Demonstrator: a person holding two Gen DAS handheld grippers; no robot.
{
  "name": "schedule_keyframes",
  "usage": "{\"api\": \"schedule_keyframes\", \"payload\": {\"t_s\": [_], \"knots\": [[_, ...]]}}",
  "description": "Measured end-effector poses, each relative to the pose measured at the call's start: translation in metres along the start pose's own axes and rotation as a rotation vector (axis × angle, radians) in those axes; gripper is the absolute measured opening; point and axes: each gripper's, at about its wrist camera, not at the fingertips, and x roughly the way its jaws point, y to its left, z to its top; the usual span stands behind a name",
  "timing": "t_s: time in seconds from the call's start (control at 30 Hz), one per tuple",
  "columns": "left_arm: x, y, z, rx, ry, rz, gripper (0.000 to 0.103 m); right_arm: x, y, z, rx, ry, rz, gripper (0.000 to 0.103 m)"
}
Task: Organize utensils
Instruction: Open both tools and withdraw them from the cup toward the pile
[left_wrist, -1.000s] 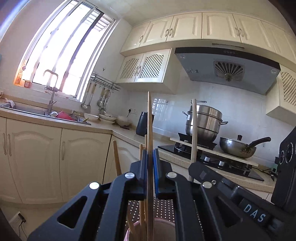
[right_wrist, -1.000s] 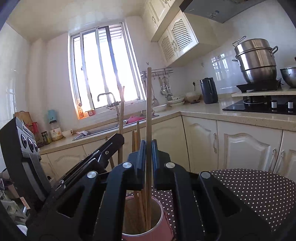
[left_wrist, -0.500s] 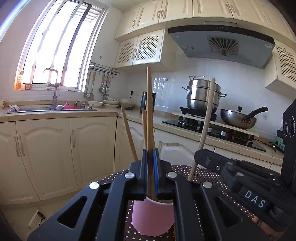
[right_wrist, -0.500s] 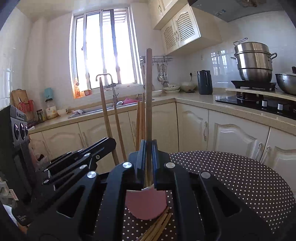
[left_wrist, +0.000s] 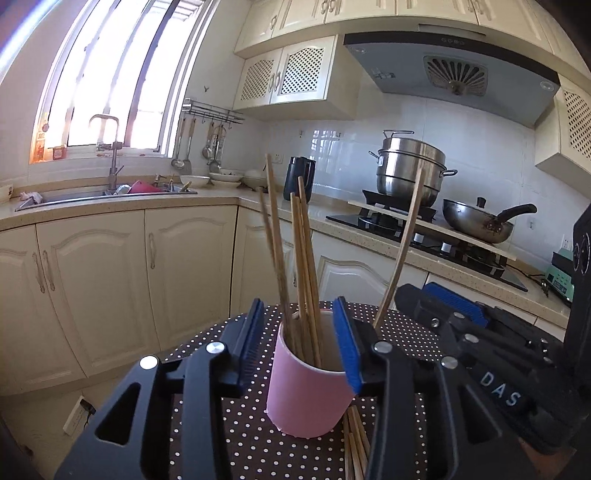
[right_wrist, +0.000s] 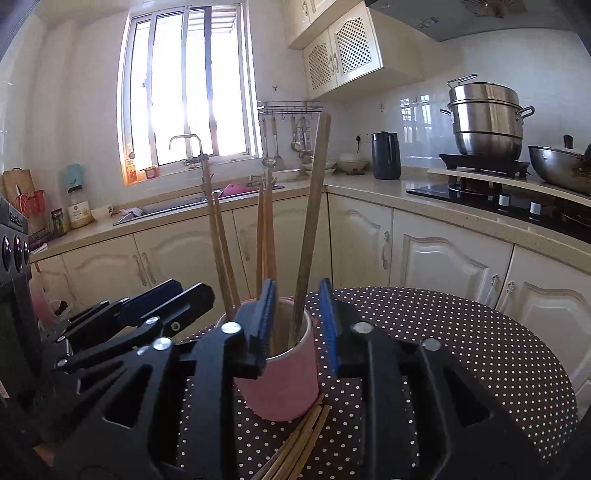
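1. Both claws are opening right now. Left gripper (left_wrist: 299, 345) has its blue pads spread either side of the pink cup (left_wrist: 308, 391), not pressing on anything. Right gripper (right_wrist: 295, 317) is the same deal: jaws apart, with one chopstick (right_wrist: 312, 218) standing loose in the gap between them, its lower end already down in the cup.

2. So the step in hand, as I read it, is the drop-off. Each claw is letting go of a stick into the cup.

3. Where stuff is: the cup sits on the polka-dot table (right_wrist: 480, 350), with a bunch of chopsticks (left_wrist: 295, 266) leaning inside it at different angles. One more leans way off to the right side in the left view.

4. Not done yet though. There's a loose pile of chopsticks (right_wrist: 295, 443) lying flat on the table, right against the foot of the cup on my side.

5. Next move, I reckon: back both claws off without bumping the leaning sticks or the cup, then dip down for the flat ones. They're thin and lying tight together, so pinching just one looks fiddly.
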Motion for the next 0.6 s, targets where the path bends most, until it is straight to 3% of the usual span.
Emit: {"api": "schedule_keyframes", "payload": {"t_s": [0.03, 0.23, 0.6], "knots": [[-0.002, 0.003, 0.001, -0.015, 0.004, -0.005, 0.049, -0.004, -0.002, 0.001, 0.009, -0.011, 0.003, 0.053], [-0.018, 0.005, 0.005, -0.009, 0.006, -0.018, 0.06, -0.022, -0.004, 0.005, 0.013, -0.02, -0.012, 0.053], [-0.053, -0.001, 0.002, 0.004, 0.036, -0.022, 0.065, -0.06, 0.006, 0.009, 0.018, -0.016, -0.008, 0.053]]}}
